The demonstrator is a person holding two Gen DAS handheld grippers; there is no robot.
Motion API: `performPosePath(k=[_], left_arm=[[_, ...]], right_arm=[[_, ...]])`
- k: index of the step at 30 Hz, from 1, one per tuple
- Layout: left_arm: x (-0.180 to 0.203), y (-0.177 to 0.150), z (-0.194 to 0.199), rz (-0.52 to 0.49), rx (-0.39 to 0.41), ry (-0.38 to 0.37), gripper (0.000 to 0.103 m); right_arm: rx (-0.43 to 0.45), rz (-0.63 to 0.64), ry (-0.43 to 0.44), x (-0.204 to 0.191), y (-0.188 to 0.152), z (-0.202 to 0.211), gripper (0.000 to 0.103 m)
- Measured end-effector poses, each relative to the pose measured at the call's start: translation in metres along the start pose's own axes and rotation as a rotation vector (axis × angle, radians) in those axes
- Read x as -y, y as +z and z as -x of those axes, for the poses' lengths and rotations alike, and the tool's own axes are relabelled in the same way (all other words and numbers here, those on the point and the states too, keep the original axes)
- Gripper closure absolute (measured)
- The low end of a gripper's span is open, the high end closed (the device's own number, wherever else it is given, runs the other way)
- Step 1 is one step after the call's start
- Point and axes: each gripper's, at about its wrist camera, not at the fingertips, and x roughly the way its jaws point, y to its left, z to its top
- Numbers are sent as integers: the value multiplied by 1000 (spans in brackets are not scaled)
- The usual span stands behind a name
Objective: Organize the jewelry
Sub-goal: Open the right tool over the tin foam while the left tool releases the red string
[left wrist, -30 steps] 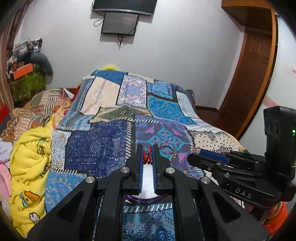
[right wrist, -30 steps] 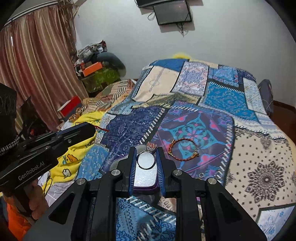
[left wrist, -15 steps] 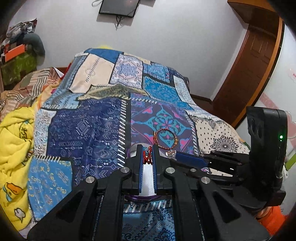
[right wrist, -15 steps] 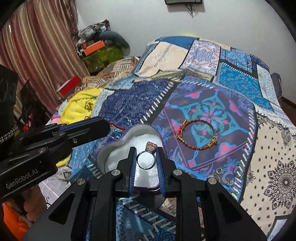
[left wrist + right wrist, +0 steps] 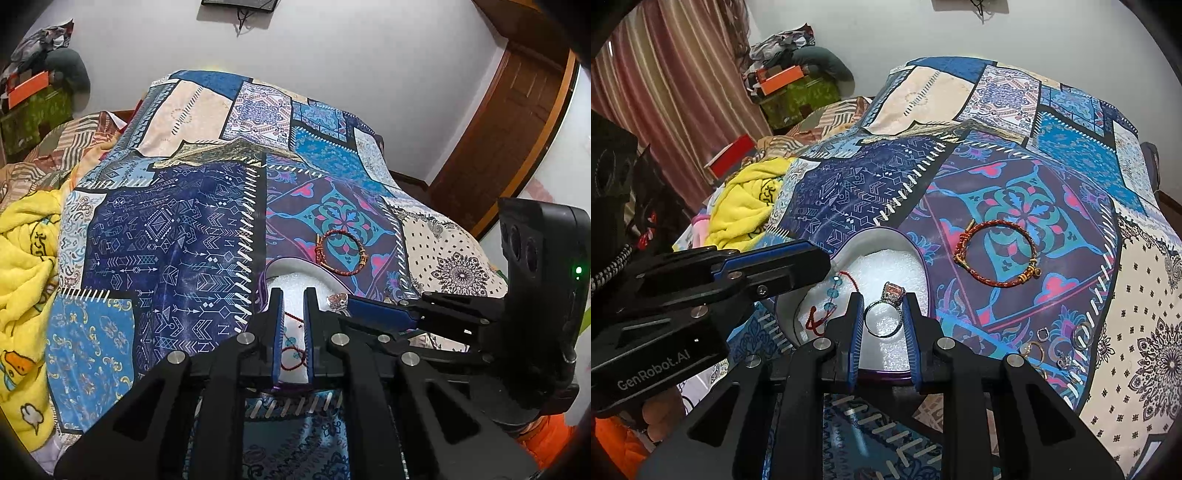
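A heart-shaped jewelry box (image 5: pixel 916 258) with white foam lining lies open on the patchwork bedspread; it also shows in the left wrist view (image 5: pixel 314 271). My right gripper (image 5: pixel 883 306) is shut on a silver ring (image 5: pixel 884 321) with a pink stone, held over the box. My left gripper (image 5: pixel 293 295) is open over the box, and a red cord bracelet with blue beads (image 5: pixel 827 301) lies on the foam below it, seen between the fingers in the left wrist view (image 5: pixel 291 354). A red braided bracelet (image 5: pixel 997 254) lies on the bedspread right of the box.
Several small rings and earrings (image 5: pixel 1056 347) lie on the bedspread at the right. A yellow blanket (image 5: pixel 746 203) and clutter lie left of the bed. A wooden door (image 5: pixel 517 110) stands at the far right.
Both grippers have moved down over the open box. My left gripper has opened and the red cord bracelet has dropped onto the foam. The right gripper still holds the ring.
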Motion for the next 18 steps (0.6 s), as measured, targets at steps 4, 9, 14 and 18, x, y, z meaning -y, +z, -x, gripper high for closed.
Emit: performPosePath(k=[4, 9, 14, 18], left_arm=[[1, 0, 4, -10, -4, 23, 96], [2, 0, 13, -18, 5, 63, 85], [4, 0, 27, -26, 26, 80, 79], [11, 1, 41, -46, 50, 104, 74]], right_arm=[[-12, 6, -6, -2, 1, -1, 84], [-27, -12, -2, 0, 2, 1, 83], [-6, -27, -8, 0, 3, 13, 83], [31, -34, -17, -1, 5, 29, 82]])
